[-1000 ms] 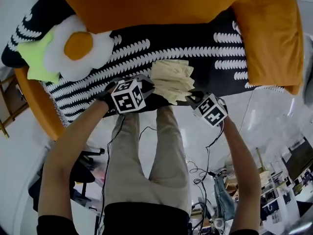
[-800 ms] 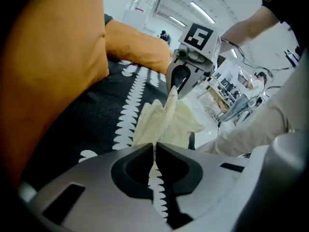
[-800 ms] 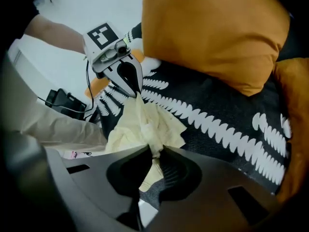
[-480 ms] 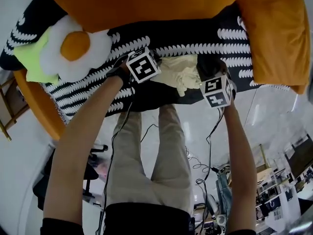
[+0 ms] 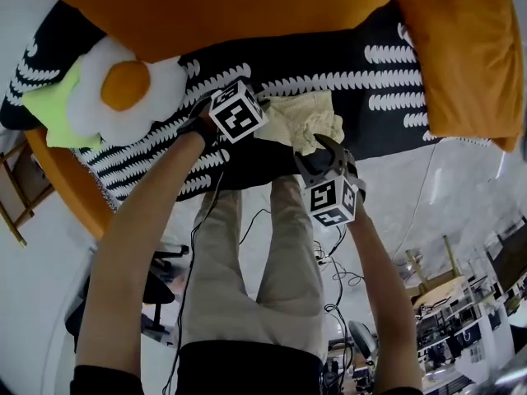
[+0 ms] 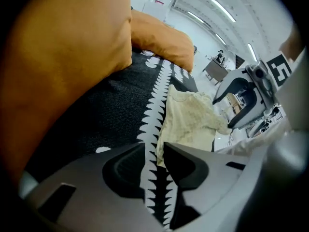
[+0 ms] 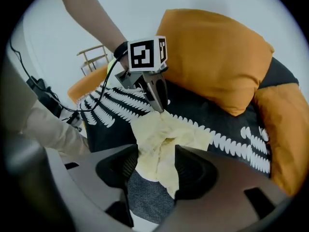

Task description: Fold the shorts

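The pale yellow shorts [image 5: 306,118] lie bunched on the black-and-white blanket [image 5: 387,97]. My left gripper [image 5: 267,113] stands at their left edge. Its jaws have just been opening and only blanket shows in the narrow gap [image 6: 154,161], with the shorts [image 6: 190,122] just beyond the tips. From the right gripper view, the left gripper [image 7: 160,106] touches the shorts' corner. My right gripper [image 5: 324,156] hangs over the shorts' near edge. Its jaws have also just been opening, and the shorts [image 7: 164,139] lie below the gap [image 7: 153,170], clear of the pads. The right gripper [image 6: 223,112] also appears in the left gripper view.
Orange sofa cushions [image 5: 247,6] [image 5: 465,48] rise behind the blanket. A fried-egg plush [image 5: 123,85] and a green star pillow [image 5: 48,109] lie at the left. The person's legs [image 5: 247,286] and floor cables [image 5: 333,282] are below the sofa's front edge. A wooden chair [image 7: 94,57] stands beyond.
Both grippers carried the shorts from the sofa's front edge up onto the blanket. The right gripper then let go and drew back toward the person. The left gripper stayed at the shorts' left edge.
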Demonstrator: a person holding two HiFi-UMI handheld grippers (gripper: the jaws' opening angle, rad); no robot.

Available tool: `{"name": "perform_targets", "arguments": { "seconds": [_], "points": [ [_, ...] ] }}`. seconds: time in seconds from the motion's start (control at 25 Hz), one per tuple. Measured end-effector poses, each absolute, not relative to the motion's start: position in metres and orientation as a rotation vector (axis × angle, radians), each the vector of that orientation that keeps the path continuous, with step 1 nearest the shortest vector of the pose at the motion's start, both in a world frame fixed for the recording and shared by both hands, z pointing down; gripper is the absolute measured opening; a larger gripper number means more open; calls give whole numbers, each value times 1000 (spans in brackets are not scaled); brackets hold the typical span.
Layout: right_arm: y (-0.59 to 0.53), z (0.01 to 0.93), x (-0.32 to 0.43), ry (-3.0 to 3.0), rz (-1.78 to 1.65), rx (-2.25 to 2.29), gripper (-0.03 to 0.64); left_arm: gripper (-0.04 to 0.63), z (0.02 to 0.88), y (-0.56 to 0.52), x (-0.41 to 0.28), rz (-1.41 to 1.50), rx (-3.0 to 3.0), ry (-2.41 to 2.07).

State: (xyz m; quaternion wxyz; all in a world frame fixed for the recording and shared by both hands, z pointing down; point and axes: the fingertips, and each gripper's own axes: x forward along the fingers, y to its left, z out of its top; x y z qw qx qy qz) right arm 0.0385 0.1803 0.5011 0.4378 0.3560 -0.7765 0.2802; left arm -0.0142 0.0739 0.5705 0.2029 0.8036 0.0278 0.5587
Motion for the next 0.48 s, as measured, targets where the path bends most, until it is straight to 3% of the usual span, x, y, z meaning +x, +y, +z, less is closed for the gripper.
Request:
{"name": "perform_targets", "arguments": {
  "seconds": [0.12,0.2,0.32,0.4,0.48],
  "points": [
    [128,495,-62,-1952,596,818,261,141,552,29,-143,1628,2425,184],
    [105,479,-96,-1989,480,752,261,143,514,23,-184,1583,2569,279],
    [138,485,2,-1995,340,631,289,197,490,100,-73,1471,2612,431],
    [172,509,81,-1969,316,514,315,247,514,157,12,1546,2594,544],
    [197,538,121,-1930,293,383,341,324,550,185,47,1673,2557,599]
  ]
}}
